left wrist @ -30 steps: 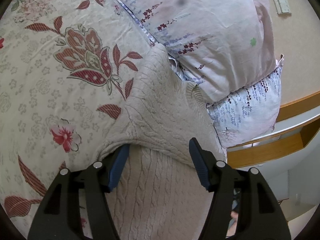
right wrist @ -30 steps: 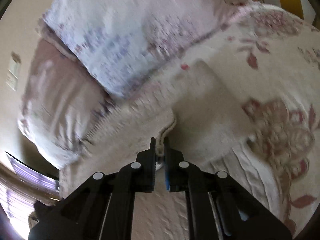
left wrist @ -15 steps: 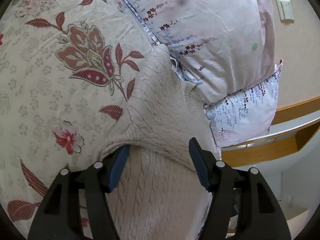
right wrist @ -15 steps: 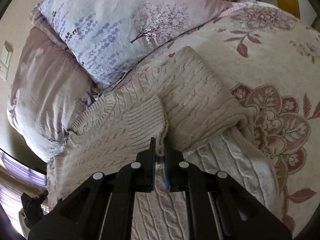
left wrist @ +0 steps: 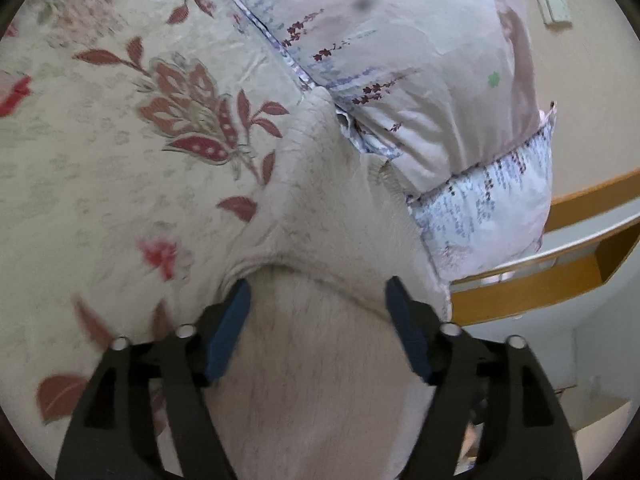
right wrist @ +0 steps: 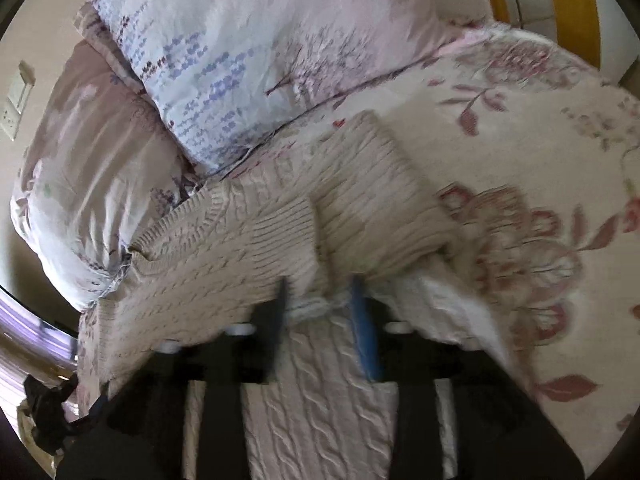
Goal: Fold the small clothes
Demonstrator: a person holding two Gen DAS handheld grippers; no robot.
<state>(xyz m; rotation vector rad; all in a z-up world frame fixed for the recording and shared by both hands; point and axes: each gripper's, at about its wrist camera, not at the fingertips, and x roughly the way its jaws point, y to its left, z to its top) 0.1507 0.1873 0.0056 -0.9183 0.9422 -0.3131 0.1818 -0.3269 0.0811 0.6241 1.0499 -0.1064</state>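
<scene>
A cream cable-knit sweater (left wrist: 320,208) lies partly folded on a floral bedspread, its far end against the pillows. It also shows in the right wrist view (right wrist: 288,240), with a ribbed sleeve cuff folded over the body. My left gripper (left wrist: 318,292) is open, its jaws spread over the sweater's folded edge, holding nothing. My right gripper (right wrist: 320,292) is open, its jaws apart just above the cuff, which rests on the sweater between them. The view is blurred.
Two pillows, one pink (left wrist: 400,40) and one pale blue with purple print (right wrist: 224,52), lie stacked at the head of the bed. The floral bedspread (left wrist: 120,140) stretches left. A wooden bed frame (left wrist: 560,280) and a wall socket (right wrist: 16,96) lie beyond.
My right gripper was shut on the sleeve cuff and has opened, leaving the cuff on the sweater. My left gripper stayed open and shifted slightly.
</scene>
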